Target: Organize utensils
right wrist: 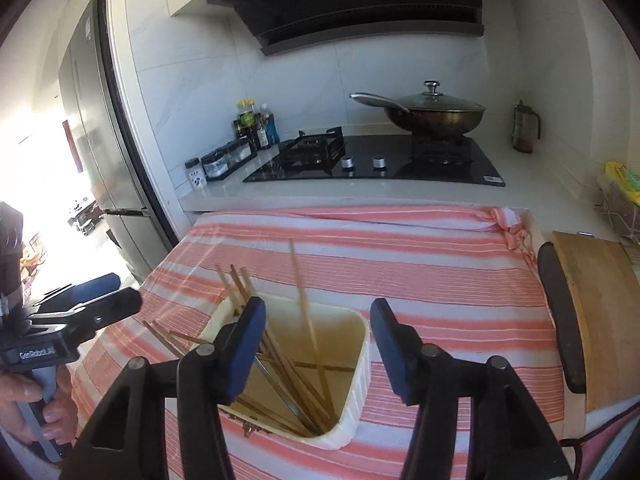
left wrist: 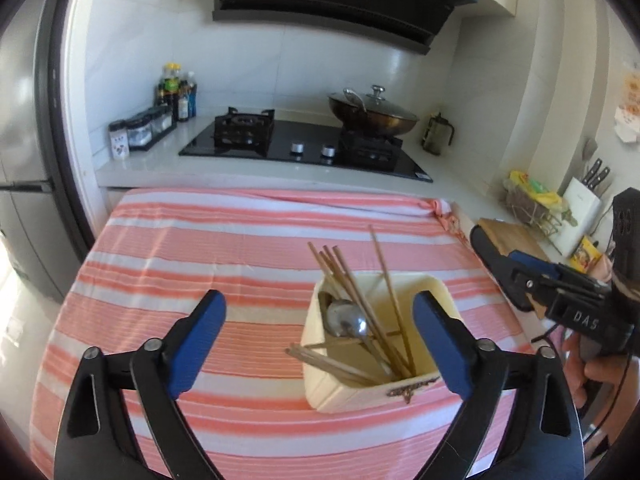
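the left gripper [left wrist: 320,336] hovers low over the striped cloth [left wrist: 200,240] on the worktop, its blue pads spread wide apart with nothing between them. ahead of it and slightly to its right stands the cream utensil holder [left wrist: 436,292], just beside its right pad. inside lean a bundle of wooden chopsticks [left wrist: 344,280] and a metal spoon [left wrist: 346,322], bowl up; a few chopsticks hang over the holder's near left rim.

the right gripper [right wrist: 318,340] is poised directly above the same holder [right wrist: 360,360], jaws also apart and empty, with one chopstick [right wrist: 304,296] standing tilted up between them.

judging from this, the loosely fanned chopsticks are the risk: either gripper pushing down or closing off-centre could lever the overhanging sticks out onto the cloth, or nudge the light holder so it tips. the two grippers are near each other and could collide over the opening.

readable writing: "das" on the right gripper's body in the left view, and what looks like "genrobot.ai" on the left gripper's body [right wrist: 38,354] in the right view. the range hood [right wrist: 360,0] carries a logo too small to read.
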Demonstrator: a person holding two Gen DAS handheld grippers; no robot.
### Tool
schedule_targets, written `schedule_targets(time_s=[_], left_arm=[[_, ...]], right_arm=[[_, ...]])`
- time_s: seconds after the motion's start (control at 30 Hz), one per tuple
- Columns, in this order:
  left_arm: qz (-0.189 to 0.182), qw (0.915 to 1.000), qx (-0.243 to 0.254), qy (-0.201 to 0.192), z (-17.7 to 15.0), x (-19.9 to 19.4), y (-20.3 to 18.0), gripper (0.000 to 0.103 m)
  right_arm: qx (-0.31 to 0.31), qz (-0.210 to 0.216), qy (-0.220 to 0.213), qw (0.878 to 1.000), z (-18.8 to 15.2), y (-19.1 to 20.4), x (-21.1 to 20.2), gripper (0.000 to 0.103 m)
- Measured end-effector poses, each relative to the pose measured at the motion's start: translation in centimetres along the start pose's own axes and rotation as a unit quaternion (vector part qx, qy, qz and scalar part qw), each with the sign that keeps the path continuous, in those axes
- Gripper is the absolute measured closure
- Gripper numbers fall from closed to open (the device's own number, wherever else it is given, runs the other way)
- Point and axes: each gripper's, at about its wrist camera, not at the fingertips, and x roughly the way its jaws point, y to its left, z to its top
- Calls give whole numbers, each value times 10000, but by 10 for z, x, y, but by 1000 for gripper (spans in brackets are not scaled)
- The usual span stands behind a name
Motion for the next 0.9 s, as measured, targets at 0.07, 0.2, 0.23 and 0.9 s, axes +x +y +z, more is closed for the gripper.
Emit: schedule_targets(time_s=[0.07,0.2,0.23,0.9], left_arm=[[2,9996,65,-262,-12,-23,-1,1],[8,9997,129,-218,-42,-61,-13,0],[98,9997,172,-165,-49,-69,-18,0],[1197,9891,530,-676,-115,-184,-67,0]], right_arm=[[-48,-125,-134,9998,-6,2,-22,45],[-149,-325,-518,9980,-28,17,-78,21],[-185,-394,-578,9974,-36,23,-92,18],[-538,-959,-967,9892,-134,115,-236,0]])
